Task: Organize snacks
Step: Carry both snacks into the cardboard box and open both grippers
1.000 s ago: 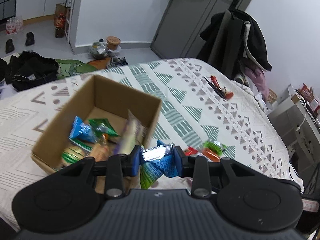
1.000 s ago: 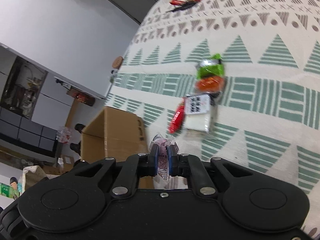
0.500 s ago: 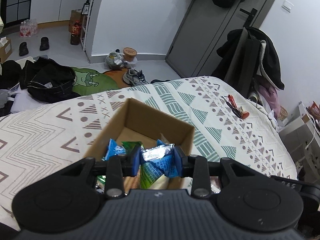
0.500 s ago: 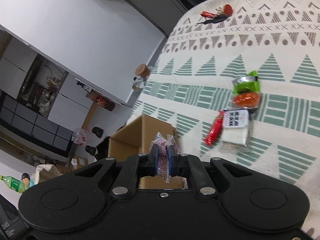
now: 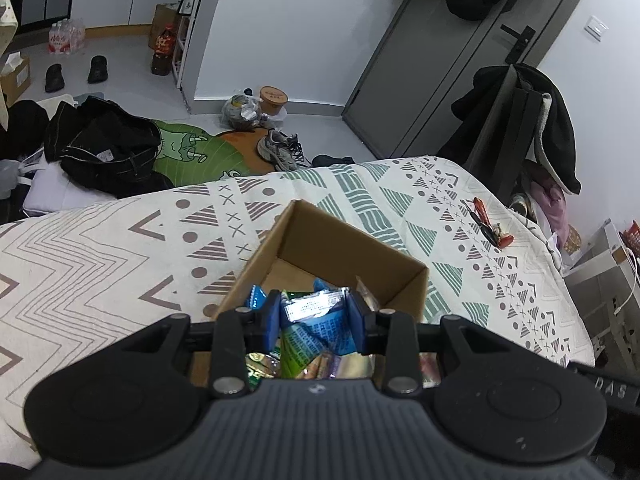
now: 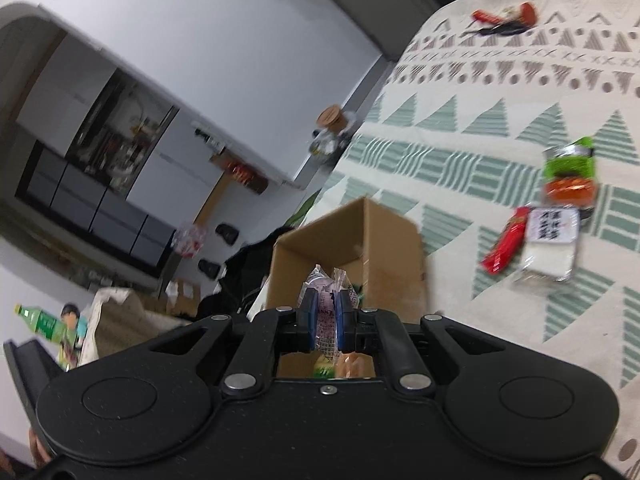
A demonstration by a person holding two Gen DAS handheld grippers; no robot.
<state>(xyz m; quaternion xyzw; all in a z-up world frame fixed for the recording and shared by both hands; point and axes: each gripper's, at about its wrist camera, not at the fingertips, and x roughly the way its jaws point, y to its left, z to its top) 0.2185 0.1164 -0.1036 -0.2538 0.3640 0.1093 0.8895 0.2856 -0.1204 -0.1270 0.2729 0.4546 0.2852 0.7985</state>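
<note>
**Dropping two packets into the box**

We have a blue-and-green snack packet (image 5: 316, 322) pinched in the left gripper (image 5: 314, 316), low in the centre of the left wrist view, hanging over the open cardboard box (image 5: 344, 248) that rises just above it in the frame. The right gripper (image 6: 325, 314) is clamped on a small clear-wrapped purple sweet (image 6: 326, 300), again at lower centre, with the same box (image 6: 394, 240) directly beyond its fingertips.

To do this well, we judge that each packet should sit over the box's open mouth, inside the walls, before we let go; the sweet looks closer to the near wall than the middle, so we would carry it a little further in. We release one hand at a time so the grippers do not crowd each other above the snacks already inside (image 5: 256, 298).

At the right of the right wrist view, a green-and-orange packet (image 6: 570, 176), a white labelled packet (image 6: 550, 246) and a red stick (image 6: 504, 246) lie on the patterned bedspread (image 6: 460, 128), waiting.
</note>
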